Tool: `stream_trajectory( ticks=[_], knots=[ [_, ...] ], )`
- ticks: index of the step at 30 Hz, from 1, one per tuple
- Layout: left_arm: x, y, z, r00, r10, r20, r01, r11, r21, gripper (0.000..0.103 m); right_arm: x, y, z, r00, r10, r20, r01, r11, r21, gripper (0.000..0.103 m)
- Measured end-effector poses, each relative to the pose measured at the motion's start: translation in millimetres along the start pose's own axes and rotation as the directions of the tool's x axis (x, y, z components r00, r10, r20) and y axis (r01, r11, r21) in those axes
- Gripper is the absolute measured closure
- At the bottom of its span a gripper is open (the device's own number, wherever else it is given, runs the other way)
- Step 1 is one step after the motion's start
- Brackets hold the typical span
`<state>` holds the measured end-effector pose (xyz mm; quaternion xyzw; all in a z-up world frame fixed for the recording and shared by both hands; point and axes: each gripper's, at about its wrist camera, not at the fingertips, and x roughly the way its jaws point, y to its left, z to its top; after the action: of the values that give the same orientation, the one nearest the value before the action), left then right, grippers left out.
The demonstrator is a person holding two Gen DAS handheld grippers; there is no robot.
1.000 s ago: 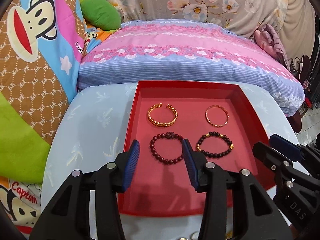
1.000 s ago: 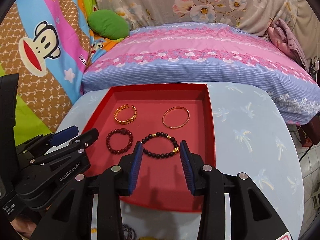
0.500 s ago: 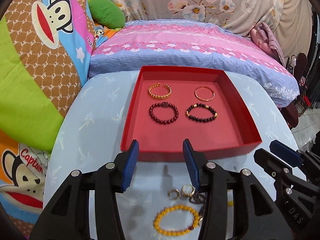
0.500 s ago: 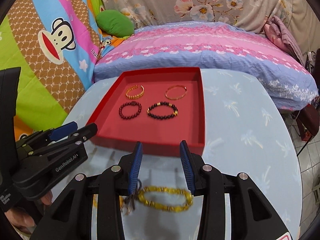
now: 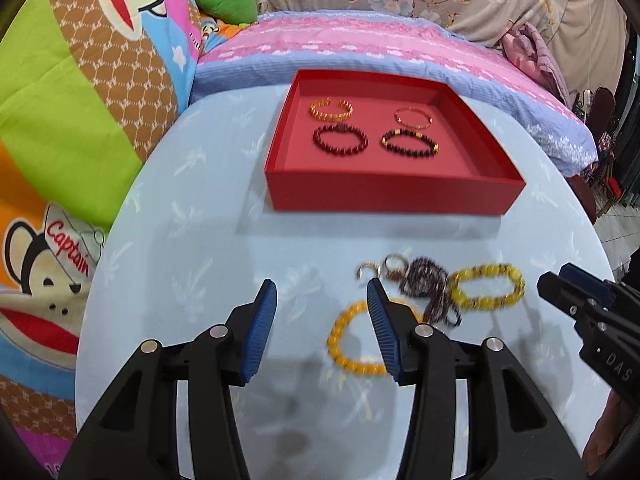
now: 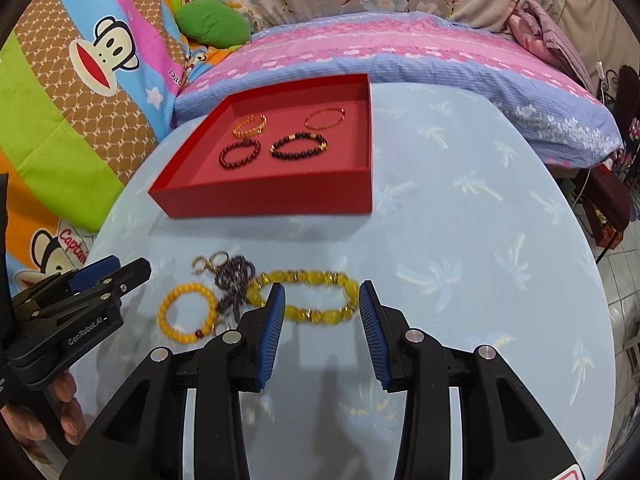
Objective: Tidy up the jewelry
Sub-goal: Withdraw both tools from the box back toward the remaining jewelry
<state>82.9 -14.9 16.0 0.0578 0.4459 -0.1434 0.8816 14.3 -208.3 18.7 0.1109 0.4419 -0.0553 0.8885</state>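
Jewelry lies in two places now: four bracelets are inside the red tray [image 5: 394, 196], and a small loose heap waits on the bench [image 6: 460, 240] in front of it. A second ago both cameras looked straight down into the tray; now we have pulled back and lower, so the tray stands farther away and the loose heap has come into view under our claws. To us this means the placing of one piece is finished and we are going back to fetch the next one.

Our left claw [image 5: 322, 324] is partly open and holds nothing; its jaws have widened only a little. The orange bead bracelet [image 5: 360, 344] lies on the bench just below and right of it, partly hidden by the right finger. Our right claw [image 6: 322, 330] is also partly open and empty, and the yellow bead bracelet [image 6: 308, 296] lies on the bench between its fingertips, not gripped.

We count the things. In the tray: one gold cuff [image 5: 331, 109], one thin gold bangle [image 5: 413, 117], one dark red bead bracelet [image 5: 340, 141] and one black bead bracelet with gold beads [image 5: 409, 145], in two rows of two. On the bench: two yellowish bead bracelets, one dark beaded strand [image 6: 234, 284] bunched up, and at least two small rings [image 6: 210, 262]; motion blur makes the rings hard to count exactly.
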Motion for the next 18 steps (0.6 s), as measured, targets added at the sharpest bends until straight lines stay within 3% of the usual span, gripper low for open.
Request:
stream_trajectory(
  ticks=[3,6,18],
  knots=[
    [5,3,-13,1.0,-0.01,-0.03,0.01,1.0,-0.009,0.058,3,-1,-9,1.0,-0.001,-0.018,0.001,1.0,0.006,0.065],
    [11,4,-22,0.999,-0.004,-0.047,0.003,1.0,-0.016,0.048,5,-3,-16,0.999,-0.001,-0.032,0.001,1.0,0.015,0.065],
    [35,-2,-26,0.999,0.015,-0.042,-0.015,1.0,-0.003,0.051,17,-9,-12,0.999,-0.029,-0.036,0.03,0.999,0.019,0.065]
  ],
)
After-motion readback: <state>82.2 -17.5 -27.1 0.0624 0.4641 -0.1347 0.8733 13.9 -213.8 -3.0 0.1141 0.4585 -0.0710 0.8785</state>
